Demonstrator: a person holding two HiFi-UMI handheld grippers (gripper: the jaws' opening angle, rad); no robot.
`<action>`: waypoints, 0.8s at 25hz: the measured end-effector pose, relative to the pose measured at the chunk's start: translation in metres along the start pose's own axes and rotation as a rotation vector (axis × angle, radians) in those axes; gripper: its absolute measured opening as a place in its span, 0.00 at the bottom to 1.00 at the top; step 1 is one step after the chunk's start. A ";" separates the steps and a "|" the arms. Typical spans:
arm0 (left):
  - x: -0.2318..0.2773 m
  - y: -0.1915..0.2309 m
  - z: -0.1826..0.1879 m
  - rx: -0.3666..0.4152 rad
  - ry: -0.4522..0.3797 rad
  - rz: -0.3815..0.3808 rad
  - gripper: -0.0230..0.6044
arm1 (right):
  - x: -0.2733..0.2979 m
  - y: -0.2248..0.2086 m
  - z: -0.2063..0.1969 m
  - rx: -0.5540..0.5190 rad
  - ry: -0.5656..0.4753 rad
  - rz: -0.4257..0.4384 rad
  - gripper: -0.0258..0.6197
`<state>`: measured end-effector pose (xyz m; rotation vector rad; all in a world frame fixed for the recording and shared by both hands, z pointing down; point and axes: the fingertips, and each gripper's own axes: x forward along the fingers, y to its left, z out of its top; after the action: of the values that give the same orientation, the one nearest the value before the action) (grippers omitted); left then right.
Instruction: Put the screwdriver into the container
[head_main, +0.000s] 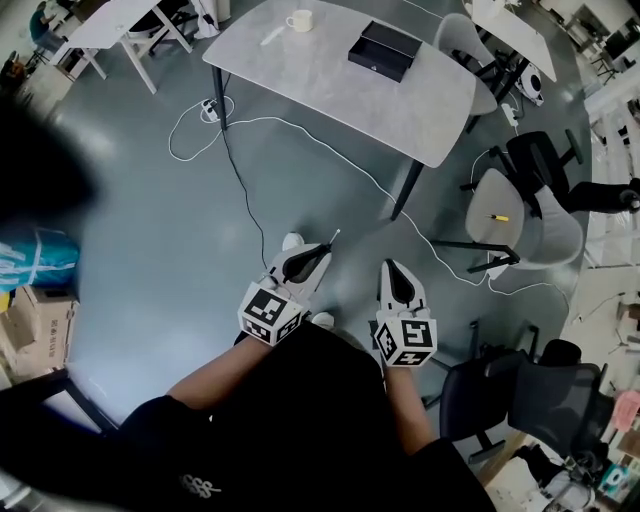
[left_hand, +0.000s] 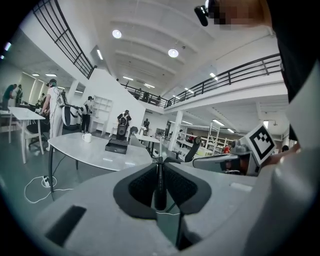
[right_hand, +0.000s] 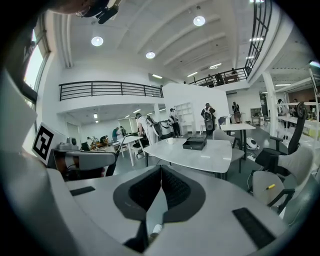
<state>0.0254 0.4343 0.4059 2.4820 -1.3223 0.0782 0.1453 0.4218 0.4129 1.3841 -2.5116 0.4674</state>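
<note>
Carrying the screwdriver (head_main: 331, 238) in the left tool (head_main: 315, 255), clamped narrow on the dark handle, with the metal tip poking out toward the upper middle of the frame. Right tool (head_main: 392, 268) closed on nothing, held just beside the left at lower centre. Container (head_main: 385, 50) (black, box-like; inside not readable from this far off) sitting on the grey surface (head_main: 320, 70) at upper centre, well apart from both tools. White cup (head_main: 299, 20) near it at the top edge.

Step in hand, as judged: transport, then drop-in. Notes for doing it well:

- Walk up first; no reaching from this spot. Mind the white cable (head_main: 300, 127) snaking over the floor toward the surface's legs.
- Hold the clamp firm through the approach (held along the shaft line; forward slip judged the likely failure).
- Bring the tip over the container's rim and line the screwdriver's long axis up with the container's long side. Lower close to its floor, and only then spread the jaws.
- Steer clear of the cup on the way in.
- Use the closed right tool to steady the container in case of sliding (probably light).
</note>
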 end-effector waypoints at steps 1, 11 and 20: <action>0.008 0.009 0.002 -0.005 0.009 -0.010 0.13 | 0.013 -0.002 0.003 -0.003 0.009 -0.003 0.06; 0.095 0.136 0.066 -0.022 0.011 -0.105 0.13 | 0.163 -0.020 0.083 -0.042 0.023 -0.063 0.06; 0.159 0.229 0.122 -0.010 0.016 -0.220 0.13 | 0.270 -0.027 0.143 -0.047 0.028 -0.132 0.06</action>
<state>-0.0833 0.1511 0.3813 2.5953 -1.0321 0.0397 0.0195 0.1440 0.3811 1.5029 -2.3755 0.3963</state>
